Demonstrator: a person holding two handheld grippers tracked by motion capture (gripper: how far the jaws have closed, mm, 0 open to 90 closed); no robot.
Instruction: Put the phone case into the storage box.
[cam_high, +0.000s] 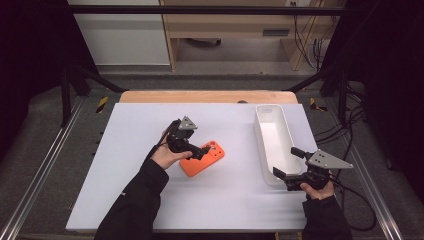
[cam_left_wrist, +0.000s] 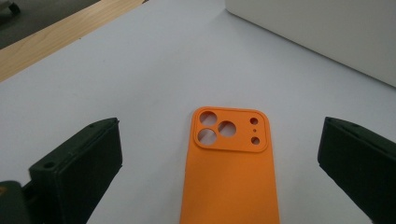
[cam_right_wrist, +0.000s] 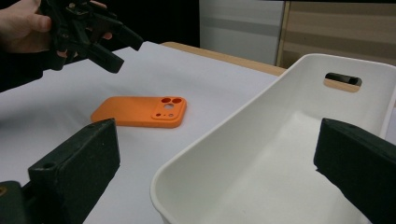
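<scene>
My left gripper (cam_high: 199, 151) hovering with jaws spread wide, flat orange silicone phone case (cam_left_wrist: 230, 172) lying between them on the white tabletop (cam_high: 150, 200), my right gripper (cam_high: 285, 180) gaping at the long white plastic bin (cam_right_wrist: 261, 154).

The phone case (cam_high: 202, 158) lies flat on the tabletop (cam_high: 135, 195) near its middle, well apart from the bin (cam_high: 273, 142), which stands to its right along the tabletop's right side with its long axis running front to back. The left tongs (cam_high: 204, 151) hang just over the case's left part, jaws standing apart to either side of it, while the right tongs (cam_high: 288, 167) sit at the bin's near right corner, jaws spread across its near end.
</scene>
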